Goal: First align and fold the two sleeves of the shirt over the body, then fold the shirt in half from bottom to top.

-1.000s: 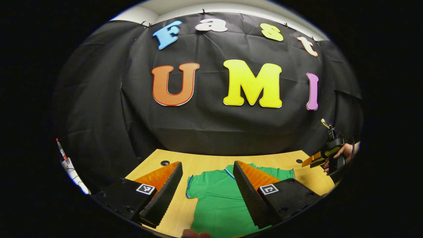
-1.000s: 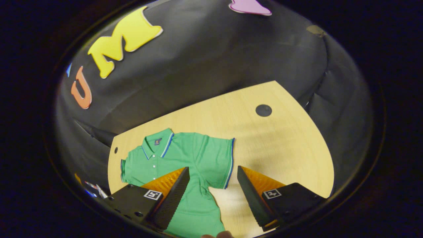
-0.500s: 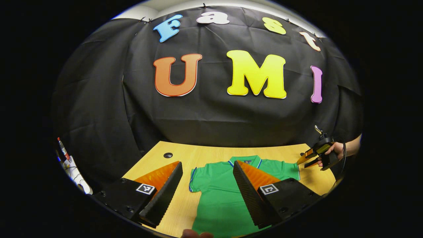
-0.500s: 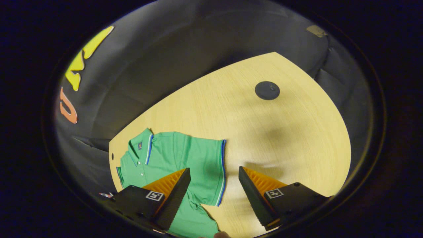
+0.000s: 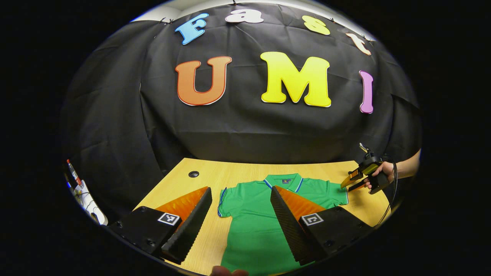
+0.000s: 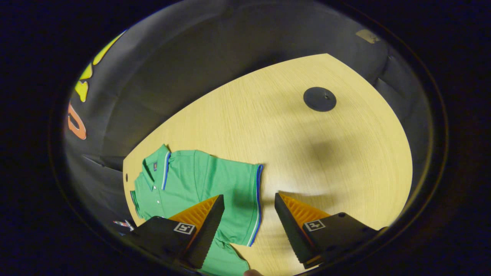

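Over the shirt's (image 6: 199,184) right sleeve (image 6: 239,201), the right gripper (image 6: 245,209) has dropped closer (both grippers wide open, holding nothing), ready to grab.

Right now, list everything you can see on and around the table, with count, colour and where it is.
shirt: one, green with blue-trimmed collar and sleeves, lying flat on the table, both sleeves spread out.
table: one, light wood, under the shirt.
round caps: two, dark, set in the tabletop near its far corners.
booth wall: one, black cloth, behind the table.
hand: one, holding the right gripper at the table's right edge.
left gripper: one, open, over the shirt's left side.
right gripper: one, open, at the shirt's right sleeve hem.
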A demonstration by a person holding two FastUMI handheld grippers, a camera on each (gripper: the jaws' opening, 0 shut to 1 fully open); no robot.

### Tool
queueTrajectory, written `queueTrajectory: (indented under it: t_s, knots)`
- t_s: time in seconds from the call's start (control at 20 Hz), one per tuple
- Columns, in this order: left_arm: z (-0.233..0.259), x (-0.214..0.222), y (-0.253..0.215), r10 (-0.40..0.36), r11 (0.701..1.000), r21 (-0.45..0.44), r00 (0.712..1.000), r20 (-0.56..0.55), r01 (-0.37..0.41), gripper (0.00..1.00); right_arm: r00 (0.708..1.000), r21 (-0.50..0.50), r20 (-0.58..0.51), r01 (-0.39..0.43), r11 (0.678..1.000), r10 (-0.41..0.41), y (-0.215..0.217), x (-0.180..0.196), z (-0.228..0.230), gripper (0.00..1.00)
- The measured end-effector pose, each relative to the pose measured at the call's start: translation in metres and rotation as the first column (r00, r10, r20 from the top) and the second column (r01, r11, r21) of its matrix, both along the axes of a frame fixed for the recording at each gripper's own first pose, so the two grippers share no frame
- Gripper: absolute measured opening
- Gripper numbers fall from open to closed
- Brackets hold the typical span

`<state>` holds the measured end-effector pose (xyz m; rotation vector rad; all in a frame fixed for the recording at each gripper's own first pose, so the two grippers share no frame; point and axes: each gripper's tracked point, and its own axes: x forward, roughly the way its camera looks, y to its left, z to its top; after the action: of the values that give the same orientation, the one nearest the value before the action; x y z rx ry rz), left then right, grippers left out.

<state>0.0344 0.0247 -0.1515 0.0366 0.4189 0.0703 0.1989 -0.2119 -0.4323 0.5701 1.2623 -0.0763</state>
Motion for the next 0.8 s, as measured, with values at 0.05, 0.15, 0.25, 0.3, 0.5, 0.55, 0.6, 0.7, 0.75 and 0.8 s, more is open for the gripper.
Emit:
queueTrajectory:
  t_s: [0.05, 0.15, 0.25, 0.3, 0.5, 0.55, 0.6, 0.7, 0.75, 0.8]
  knots:
    - [0.0, -0.001, 0.001, 0.004, 1.0, -0.001, 1.0, -0.002, -0.004, 0.99, 1.0, 0.002, -0.006, 0.003, 1.0, -0.003, 0.002, 0.0, -0.001, 0.85]
    - [0.0, -0.001, 0.004, 0.01, 1.0, 0.0, 1.0, -0.006, -0.01, 0.99, 1.0, -0.008, -0.022, -0.003, 1.0, 0.003, 0.004, -0.001, -0.006, 0.63]
    - [-0.004, -0.002, 0.005, 0.014, 1.0, -0.002, 1.0, -0.012, -0.014, 0.99, 0.998, -0.068, -0.057, -0.009, 0.998, 0.005, -0.007, -0.004, -0.013, 0.26]
    - [-0.004, -0.002, 0.005, 0.017, 1.0, -0.005, 1.0, -0.015, -0.017, 0.99, 0.999, -0.065, -0.051, -0.006, 0.998, 0.002, -0.006, -0.002, -0.013, 0.07]
    - [-0.009, -0.004, 0.01, 0.029, 0.999, -0.016, 0.999, -0.028, -0.03, 0.99, 0.999, -0.075, -0.05, 0.01, 0.997, -0.014, -0.006, -0.002, -0.024, 0.11]
    - [-0.011, -0.004, 0.012, 0.032, 0.999, -0.017, 0.999, -0.032, -0.033, 0.99, 0.999, -0.074, -0.044, 0.025, 0.997, -0.029, -0.009, -0.002, -0.012, 0.04]
    - [-0.011, -0.004, 0.013, 0.035, 0.999, -0.018, 0.999, -0.034, -0.035, 0.99, 0.998, -0.07, -0.046, 0.029, 0.997, -0.032, -0.01, -0.003, -0.01, 0.04]
    - [-0.013, -0.004, 0.015, 0.038, 0.999, -0.022, 0.999, -0.037, -0.039, 0.99, 0.998, -0.058, -0.048, 0.036, 0.998, -0.039, -0.01, -0.006, -0.007, 0.04]
    - [-0.012, -0.006, 0.017, 0.04, 0.999, -0.021, 0.999, -0.037, -0.041, 0.99, 0.998, -0.053, -0.042, 0.042, 0.998, -0.045, -0.009, -0.005, -0.004, 0.04]
    - [-0.011, -0.006, 0.018, 0.041, 0.999, -0.021, 0.998, -0.036, -0.042, 0.99, 0.998, -0.047, -0.032, 0.053, 0.998, -0.054, -0.007, -0.003, 0.0, 0.04]
